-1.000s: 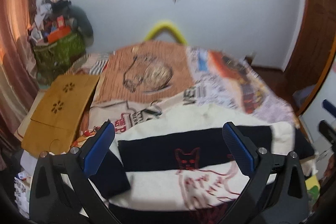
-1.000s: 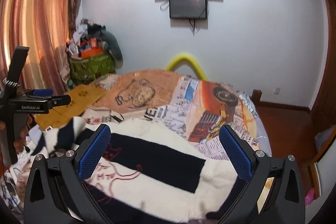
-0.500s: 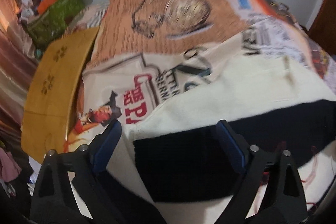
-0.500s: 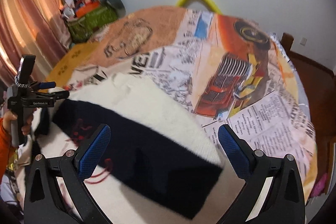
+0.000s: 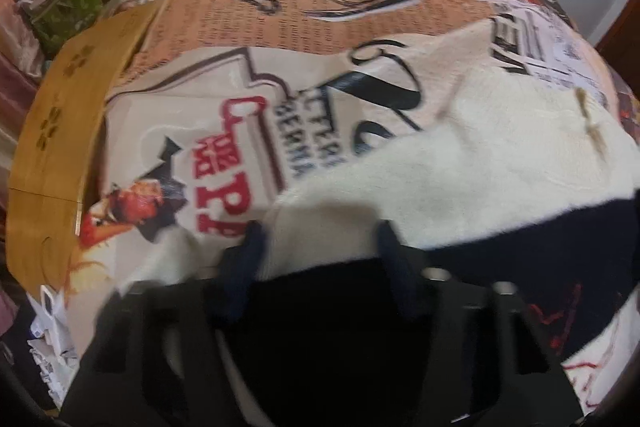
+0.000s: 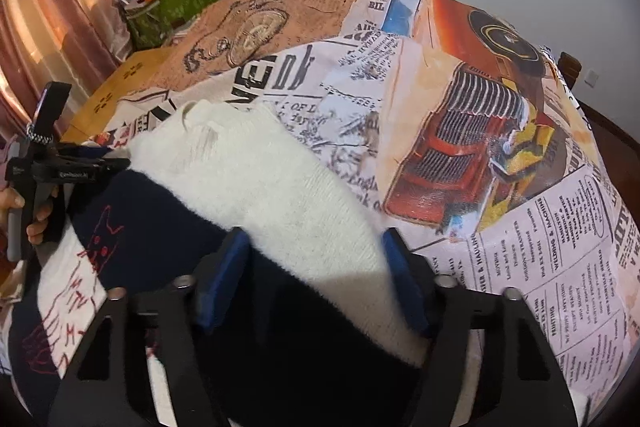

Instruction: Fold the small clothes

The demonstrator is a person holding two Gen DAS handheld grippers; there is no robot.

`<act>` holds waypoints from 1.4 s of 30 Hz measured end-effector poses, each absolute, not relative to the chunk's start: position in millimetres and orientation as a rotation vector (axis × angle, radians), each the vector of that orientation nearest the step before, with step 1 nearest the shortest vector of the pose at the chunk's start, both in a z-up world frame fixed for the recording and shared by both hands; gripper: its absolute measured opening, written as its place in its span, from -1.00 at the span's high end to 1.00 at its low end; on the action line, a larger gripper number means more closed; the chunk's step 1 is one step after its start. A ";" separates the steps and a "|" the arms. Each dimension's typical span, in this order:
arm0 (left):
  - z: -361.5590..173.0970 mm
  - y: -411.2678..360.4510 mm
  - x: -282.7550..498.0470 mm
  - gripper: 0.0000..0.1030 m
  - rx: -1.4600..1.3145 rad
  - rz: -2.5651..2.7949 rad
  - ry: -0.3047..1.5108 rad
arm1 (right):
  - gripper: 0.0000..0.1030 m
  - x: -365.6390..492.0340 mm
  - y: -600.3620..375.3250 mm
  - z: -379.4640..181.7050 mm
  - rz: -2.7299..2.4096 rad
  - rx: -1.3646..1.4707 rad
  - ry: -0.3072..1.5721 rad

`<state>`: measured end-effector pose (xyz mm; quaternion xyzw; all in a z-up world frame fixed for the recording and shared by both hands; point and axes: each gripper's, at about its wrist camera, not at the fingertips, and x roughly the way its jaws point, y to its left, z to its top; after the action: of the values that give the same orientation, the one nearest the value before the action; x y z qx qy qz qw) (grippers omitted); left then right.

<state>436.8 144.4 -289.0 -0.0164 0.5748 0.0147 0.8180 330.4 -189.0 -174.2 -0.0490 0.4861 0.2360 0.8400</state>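
- I see the fuzzy cream-and-navy striped knit sweater (image 6: 256, 187) lying spread on the bed's newspaper-print cover (image 6: 520, 267), its red cat drawing (image 6: 102, 239) facing up on the navy band.
- My left gripper (image 5: 320, 239) is down on the sweater's left edge, with a fold of cream and navy knit filling the narrowed gap between its blue-padded fingers (image 5: 248, 263); the view is blurred, so I cannot tell if they are pinching it firmly.
- My right gripper (image 6: 316, 259) sits at the right edge, its blue pads (image 6: 224, 275) drawn in around the cloth, which bunches between them.
- A yellow-brown wooden board (image 5: 52, 131) lies beside the bed on the left, and a green bag (image 6: 172, 7) piled with clutter stands behind it.
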 end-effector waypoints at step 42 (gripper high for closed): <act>-198.8 140.4 390.0 0.01 -0.006 0.103 1.051 | -0.26 301.0 -181.1 -105.1 0.380 -0.301 0.835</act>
<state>390.0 140.4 -198.8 -0.0027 0.5013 0.0491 0.8639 301.0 -181.1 -105.1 -0.1448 0.4013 0.1829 0.8857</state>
